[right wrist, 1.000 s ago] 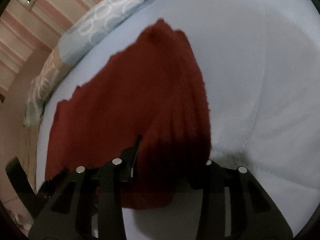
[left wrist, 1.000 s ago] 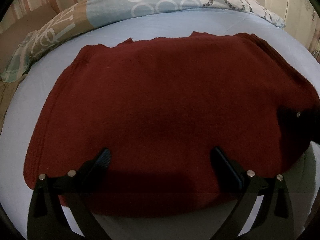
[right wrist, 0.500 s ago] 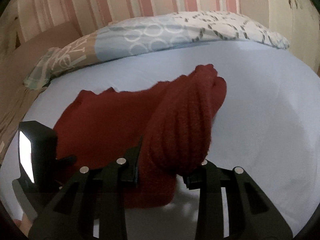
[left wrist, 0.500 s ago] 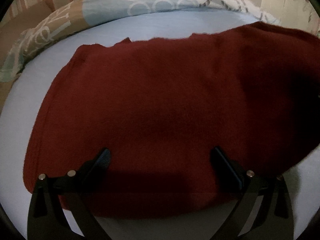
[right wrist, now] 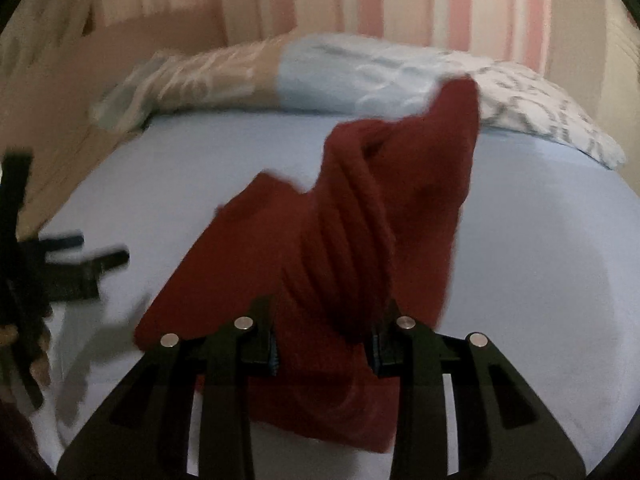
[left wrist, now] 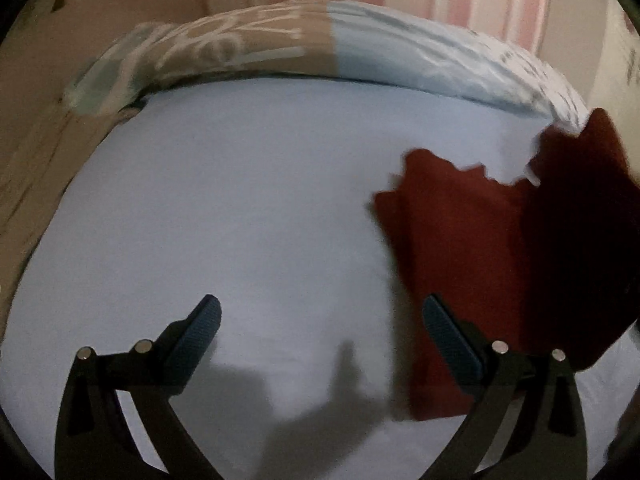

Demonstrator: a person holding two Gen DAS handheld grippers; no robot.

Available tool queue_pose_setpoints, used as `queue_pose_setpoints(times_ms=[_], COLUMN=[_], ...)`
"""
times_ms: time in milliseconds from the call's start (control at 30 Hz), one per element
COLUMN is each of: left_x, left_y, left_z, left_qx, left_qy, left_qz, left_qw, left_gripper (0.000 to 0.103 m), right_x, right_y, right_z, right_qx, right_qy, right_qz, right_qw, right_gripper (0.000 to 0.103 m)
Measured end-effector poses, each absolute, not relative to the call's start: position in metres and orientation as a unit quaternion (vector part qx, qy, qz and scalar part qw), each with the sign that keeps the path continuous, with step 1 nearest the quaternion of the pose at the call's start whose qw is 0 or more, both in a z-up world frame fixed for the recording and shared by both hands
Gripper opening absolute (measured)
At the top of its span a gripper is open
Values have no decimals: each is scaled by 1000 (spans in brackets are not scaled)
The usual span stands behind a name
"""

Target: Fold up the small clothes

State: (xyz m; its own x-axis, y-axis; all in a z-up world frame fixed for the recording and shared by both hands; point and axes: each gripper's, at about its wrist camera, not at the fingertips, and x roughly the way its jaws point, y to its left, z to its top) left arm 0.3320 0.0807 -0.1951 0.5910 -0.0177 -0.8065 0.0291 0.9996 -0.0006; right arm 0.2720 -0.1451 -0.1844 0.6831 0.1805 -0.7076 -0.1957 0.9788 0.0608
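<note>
Bed (left wrist: 240,208): pale blue sheet, the folding surface; it spreads ahead of and beneath both sets of jaws.
Pillows (right wrist: 360,68): patterned, along the far edge of the bed, well beyond the jaws, clear of the folding area.
Garment (right wrist: 360,240): dark red knit, part lying on the sheet, part gathered into a ridged bunch that rises into the right jaws; judged to be lifted by one edge for carrying across the flat part as a fold.
Right gripper (right wrist: 324,346): jaws pinching the bunched knit, pads pressed on its two sides.
Left gripper (left wrist: 320,328): jaws spread wide, nothing between them; garment lies just beside its right finger, leaving the cloth free to swing.
</note>
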Motion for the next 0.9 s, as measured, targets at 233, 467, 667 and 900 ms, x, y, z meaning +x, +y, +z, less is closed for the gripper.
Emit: queue_pose_setpoints(times_ms=[233,467,667,900], left_x=[321,316,304,292], left_y=[109,108,65,0], left_z=[-202,-201,-196,-198], left_qx=[-6,-19,-3,27], left_qy=[458,462,455,447], left_qz=[4,-7,-66,-141], left_qw=[889,886,888,883], left_gripper=[101,101,101,101], right_x=[272,261,218,227], right_y=[-66,-68,-125,-196], right_z=[-233,-222,-180,-195], right_qx=[-106,-95,-62,2], right_qy=[443,439,376,407], right_qz=[149,182,179,96], right_qw=[878,875,907,908], right_gripper=[32,76,97,95])
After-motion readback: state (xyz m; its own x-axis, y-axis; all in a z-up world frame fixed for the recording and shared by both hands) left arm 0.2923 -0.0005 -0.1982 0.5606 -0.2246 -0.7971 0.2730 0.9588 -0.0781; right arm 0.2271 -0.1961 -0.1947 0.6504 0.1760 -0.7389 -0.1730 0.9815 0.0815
